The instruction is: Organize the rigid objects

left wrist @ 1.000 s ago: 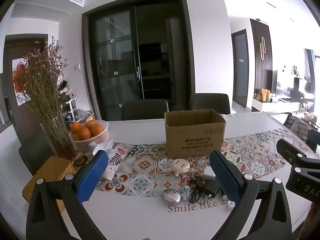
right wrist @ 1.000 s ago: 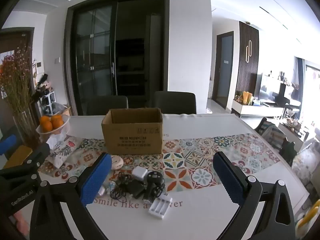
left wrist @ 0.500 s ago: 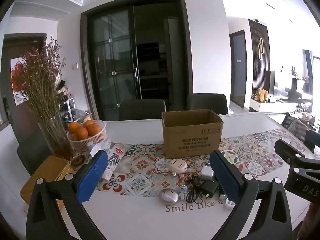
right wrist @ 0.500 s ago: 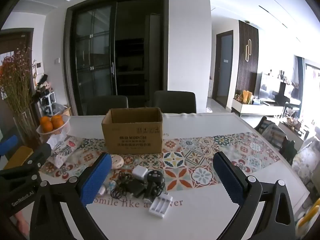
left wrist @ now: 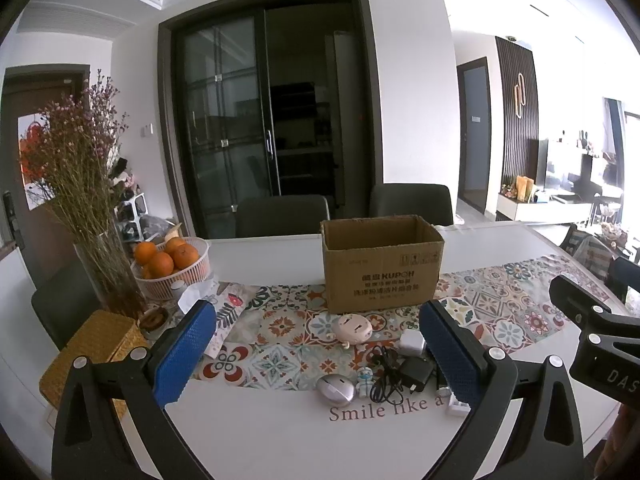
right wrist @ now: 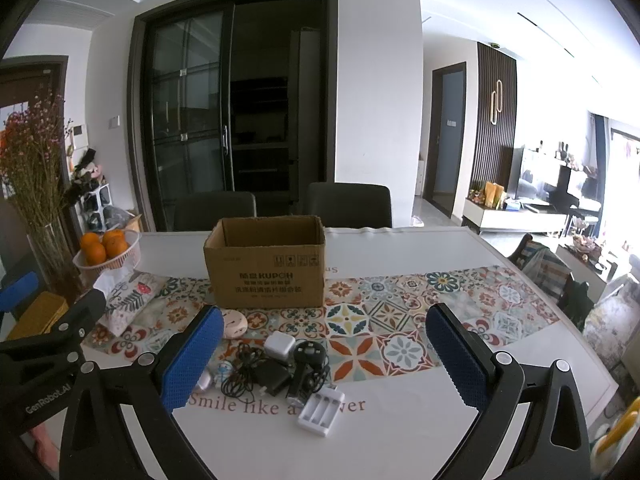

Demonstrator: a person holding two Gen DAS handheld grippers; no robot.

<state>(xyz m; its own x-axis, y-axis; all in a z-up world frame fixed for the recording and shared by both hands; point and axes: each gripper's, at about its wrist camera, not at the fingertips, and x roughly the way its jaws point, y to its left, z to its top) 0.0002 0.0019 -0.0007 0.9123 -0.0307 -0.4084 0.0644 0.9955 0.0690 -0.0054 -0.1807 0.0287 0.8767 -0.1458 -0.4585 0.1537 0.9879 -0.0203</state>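
Sitting on the white tabletop [right wrist: 400,432] is a brown cardboard box [right wrist: 266,276] with its top open. The word "KUPOH" is printed on its front, with small writing under it that is too tiny to read. The box stands on a colorful patterned table runner [right wrist: 400,320].

Just in front of the box lies a small pile of things. A round cream gadget [left wrist: 354,329] is nearest to the box. A white charger cube [right wrist: 279,346] lies beside a black charger with a tangled cord [right wrist: 256,376]. A round black plug [right wrist: 308,354] is next to them. A white battery holder [right wrist: 321,410] with three slots lies closest to the camera. A shiny silver mouse [left wrist: 335,385] and a tiny toy figure [left wrist: 363,378] rest at the left end of the pile. Under the pile, the tabletop says "Smile like a" and then some letters are covered.

The left claw [left wrist: 316,354] is spread wide, with nothing between its blue pads. The right claw [right wrist: 322,360] is spread wide too and holds nothing. Both are up in the air, near the pile but not touching it.

Far to the left are a white basket of oranges [left wrist: 172,266], a glass vase of dried flowers [left wrist: 108,276] and a yellow woven box [left wrist: 94,348].
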